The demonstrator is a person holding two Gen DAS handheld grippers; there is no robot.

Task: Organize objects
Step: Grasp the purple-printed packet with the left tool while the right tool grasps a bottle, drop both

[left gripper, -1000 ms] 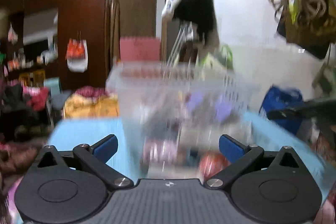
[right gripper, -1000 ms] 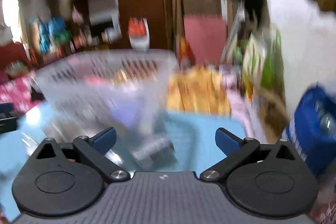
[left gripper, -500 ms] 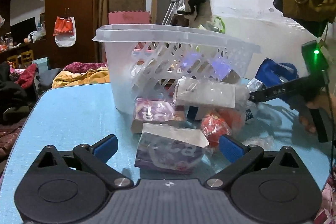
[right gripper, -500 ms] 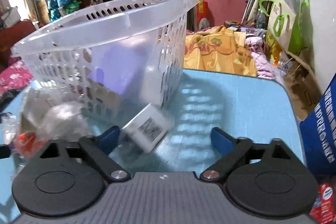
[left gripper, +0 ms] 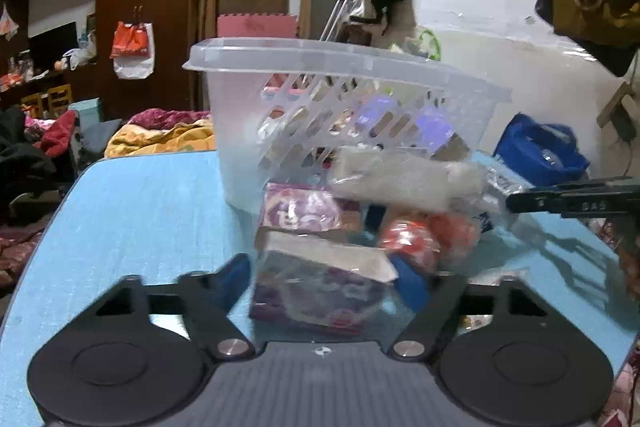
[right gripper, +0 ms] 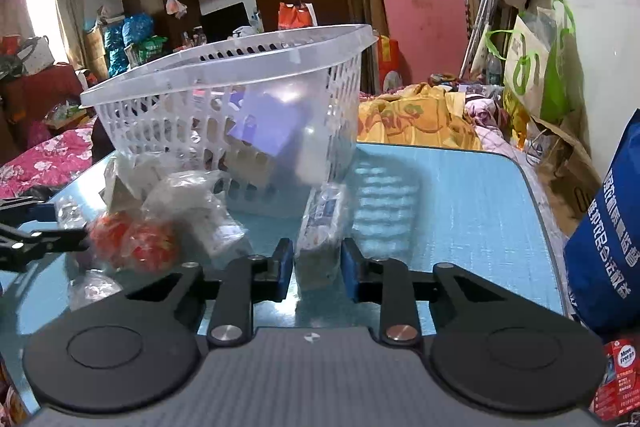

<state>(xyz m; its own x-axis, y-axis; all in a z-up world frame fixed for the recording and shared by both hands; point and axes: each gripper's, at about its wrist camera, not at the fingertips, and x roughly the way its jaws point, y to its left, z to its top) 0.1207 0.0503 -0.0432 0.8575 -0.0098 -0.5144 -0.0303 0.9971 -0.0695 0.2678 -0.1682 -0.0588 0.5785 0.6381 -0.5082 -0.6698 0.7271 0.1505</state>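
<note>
While the right gripper [right gripper: 317, 269] clamps one white rectangular packet [right gripper: 322, 227], long axis pointing toward the translucent plastic basket [right gripper: 224, 75], the left gripper's [left gripper: 322, 281] jaws are closing around one purple wrapped box [left gripper: 320, 291].

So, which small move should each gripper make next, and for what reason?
Probably the right gripper should lift its small white packet, since its pads already press on it, and carry it over the basket rim. The left gripper is closing, with the purple wrapped box between its jaws; it should likely finish that grip first.
</note>
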